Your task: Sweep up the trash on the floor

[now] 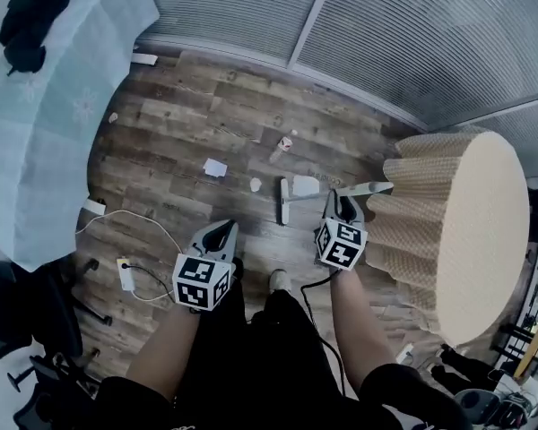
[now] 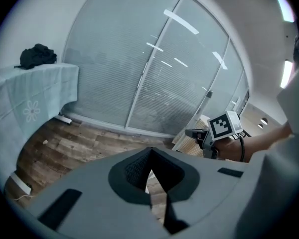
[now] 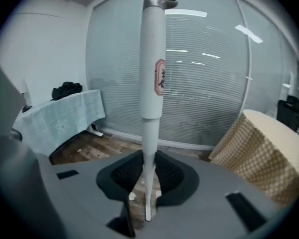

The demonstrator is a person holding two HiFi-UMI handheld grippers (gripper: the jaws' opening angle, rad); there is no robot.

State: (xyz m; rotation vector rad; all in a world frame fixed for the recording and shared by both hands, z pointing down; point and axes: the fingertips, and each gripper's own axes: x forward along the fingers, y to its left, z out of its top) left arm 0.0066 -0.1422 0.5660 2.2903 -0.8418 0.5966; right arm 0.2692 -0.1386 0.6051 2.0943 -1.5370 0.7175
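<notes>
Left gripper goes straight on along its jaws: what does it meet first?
Nothing close. The left gripper, jaws together and empty, points over the wooden floor toward the blinded glass wall; probably floor near the wall's base first, but depth is unclear.

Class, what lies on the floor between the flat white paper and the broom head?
A small crumpled scrap lies there, seen in the head view.

The floor point(image 1: 179, 119) is brown wood planks with white scraps point(image 1: 215, 167); the cloth point(image 1: 63, 124) is pale blue-green with white flowers, the bundle point(image 1: 31, 16) black. The drum point(image 1: 412, 240) has a tan woven-check side and a cream top. The handle point(image 3: 150, 49) is white with a red-edged label point(image 3: 160, 76); the left gripper point(image 1: 222, 229) and right gripper point(image 1: 345, 201) are grey with black-and-white cubes point(image 1: 201, 282).
</notes>
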